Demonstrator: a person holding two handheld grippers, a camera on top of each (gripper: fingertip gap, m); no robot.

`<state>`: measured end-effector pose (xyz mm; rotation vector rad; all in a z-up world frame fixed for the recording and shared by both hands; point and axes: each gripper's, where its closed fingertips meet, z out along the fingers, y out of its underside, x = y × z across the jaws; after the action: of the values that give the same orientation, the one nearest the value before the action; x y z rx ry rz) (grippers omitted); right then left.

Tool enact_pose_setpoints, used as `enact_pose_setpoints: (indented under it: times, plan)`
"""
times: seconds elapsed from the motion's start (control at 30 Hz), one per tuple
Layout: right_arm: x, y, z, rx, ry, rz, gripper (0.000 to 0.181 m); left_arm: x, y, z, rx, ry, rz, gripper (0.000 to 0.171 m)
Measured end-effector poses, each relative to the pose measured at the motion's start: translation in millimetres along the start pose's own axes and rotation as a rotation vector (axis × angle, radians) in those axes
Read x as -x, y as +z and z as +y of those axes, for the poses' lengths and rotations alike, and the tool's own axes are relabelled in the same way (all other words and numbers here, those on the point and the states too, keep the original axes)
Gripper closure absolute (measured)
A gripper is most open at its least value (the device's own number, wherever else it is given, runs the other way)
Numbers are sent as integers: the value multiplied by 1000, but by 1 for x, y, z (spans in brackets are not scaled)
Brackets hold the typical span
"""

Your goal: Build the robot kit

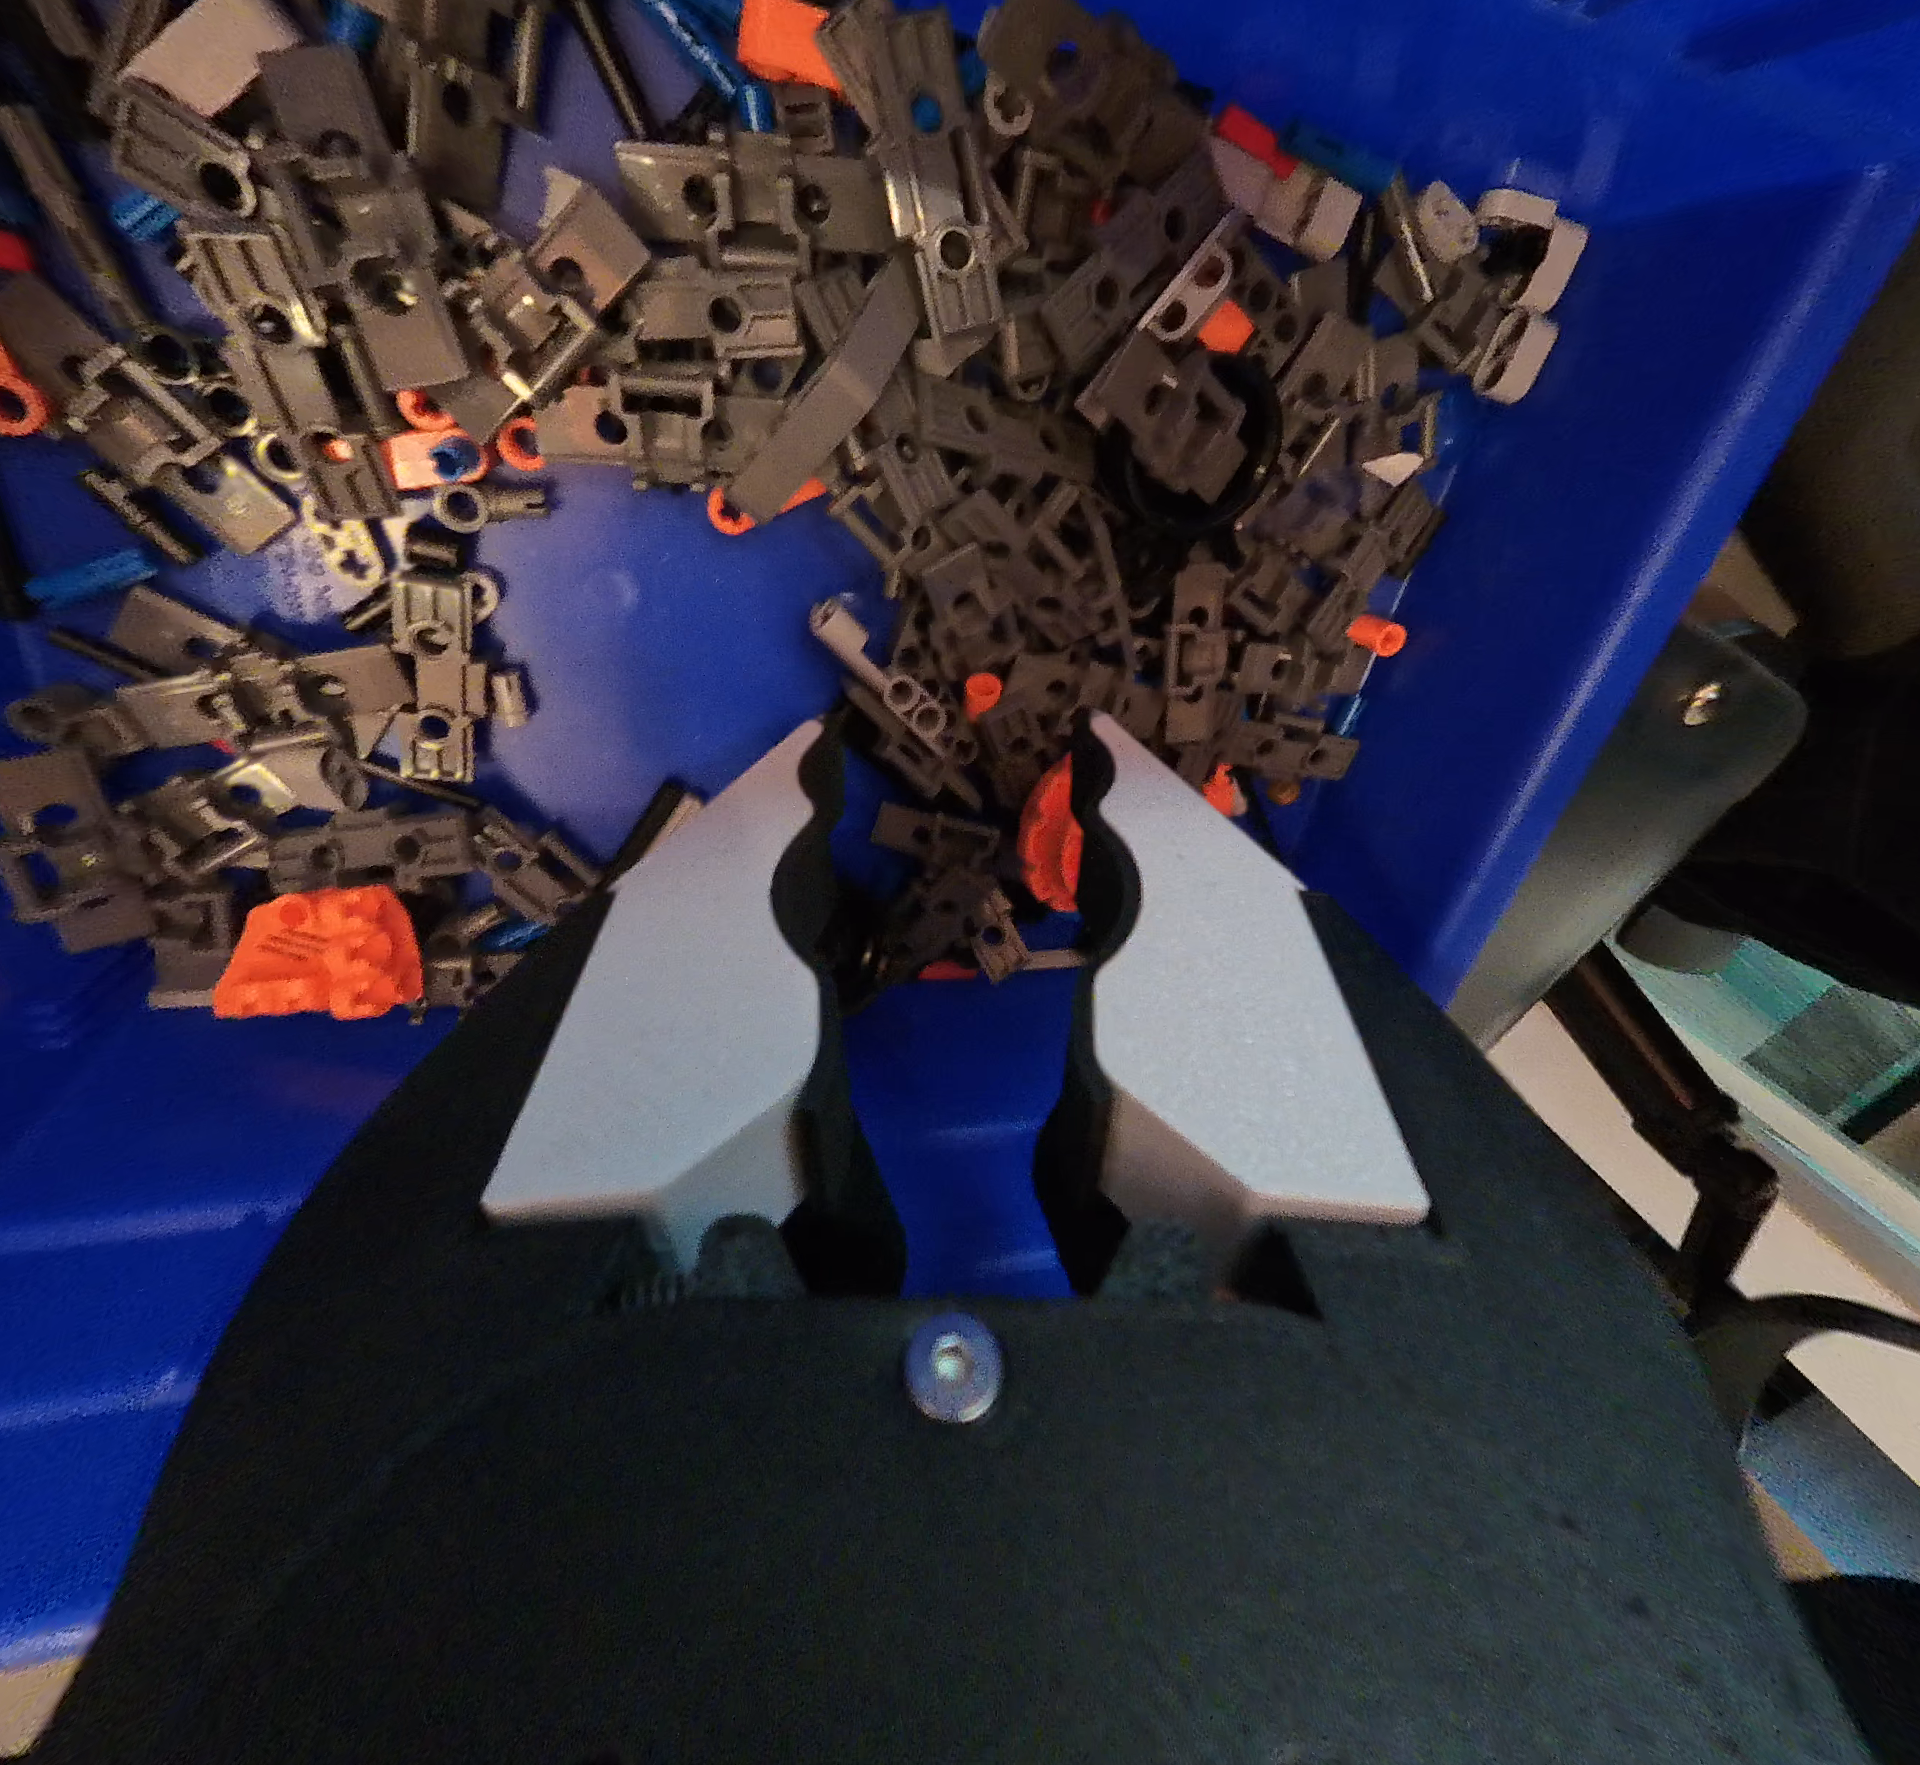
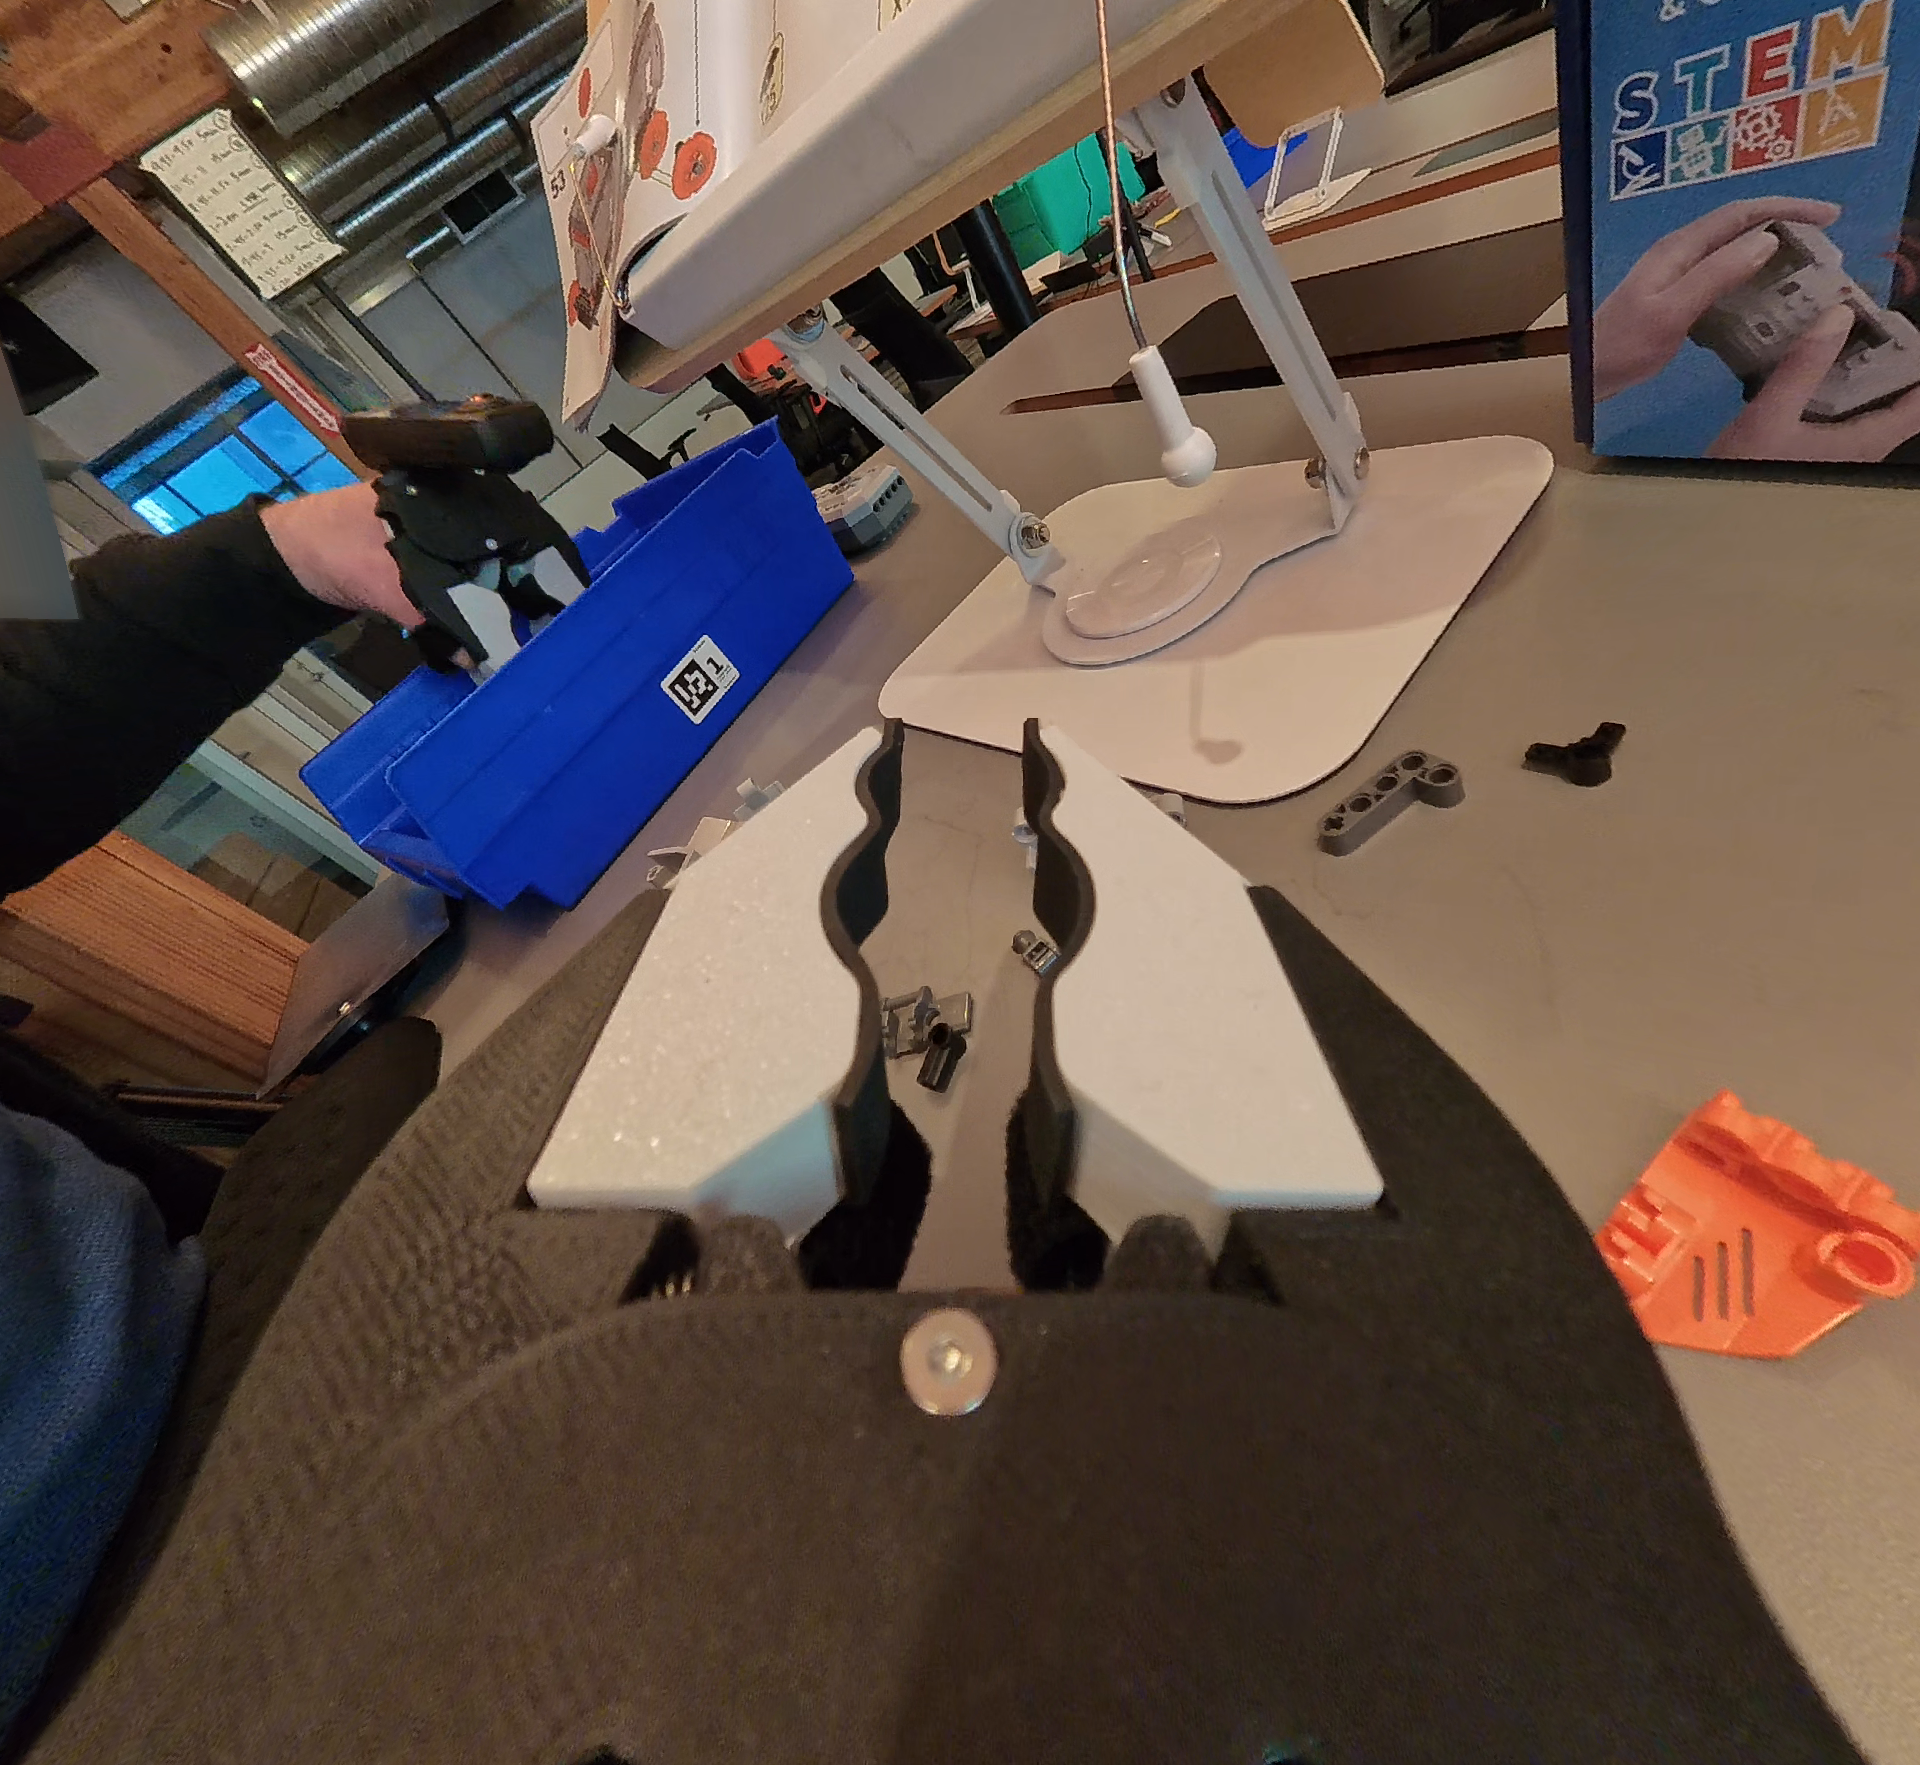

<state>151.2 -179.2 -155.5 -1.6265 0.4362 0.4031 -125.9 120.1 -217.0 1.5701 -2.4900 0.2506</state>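
Observation:
My left gripper [image 1: 956, 728] is open inside a blue bin [image 1: 1558, 635], its tips at the near edge of a heap of grey, orange and blue building pieces [image 1: 935, 344]. An orange round piece [image 1: 1049, 832] lies against its right finger. From the right wrist view the left gripper [image 2: 499, 603] dips into the blue bin [image 2: 623, 676], held by a hand. My right gripper [image 2: 961, 728] is open and empty above the grey table, over a small grey and black piece [image 2: 930, 1035] and a tiny grey pin [image 2: 1034, 952].
A white book stand [image 2: 1247, 593] holds an open instruction booklet [image 2: 727, 1]. On the table lie a grey beam [image 2: 1392, 801], a black connector [image 2: 1574, 751] and an orange panel [image 2: 1756, 1237]. A blue box [image 2: 1745, 157] stands at right. An orange block [image 1: 322, 952] lies in the bin. My hands' fingertips stand some 40 cm from each other. The orange block [image 1: 322, 952] is about 10 cm from my left fingertips and 50 cm from my right.

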Motion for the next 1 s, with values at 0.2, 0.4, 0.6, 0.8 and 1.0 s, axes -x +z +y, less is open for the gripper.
enact_pose_setpoints:
  times: [0.2, 0.4, 0.6, 0.8, 1.0]
  plan:
    - [0, 0, 0, -3, 1, -2, 161, 3, 8, 6, 4, -33, -34, 164]
    - [0, -1, -1, -4, 2, -4, 161, 31, -3, 15, 18, -60, -151, 165]
    - [0, -1, -1, -9, 2, -5, 161, 58, -23, 14, -29, -126, -243, 143]
    - [0, -1, -1, -7, 3, -4, 161, -8, -2, -21, -70, 5, -36, 118]
    - [0, -1, -1, -10, 3, -3, 161, -14, 19, -31, -64, -15, -42, 125]
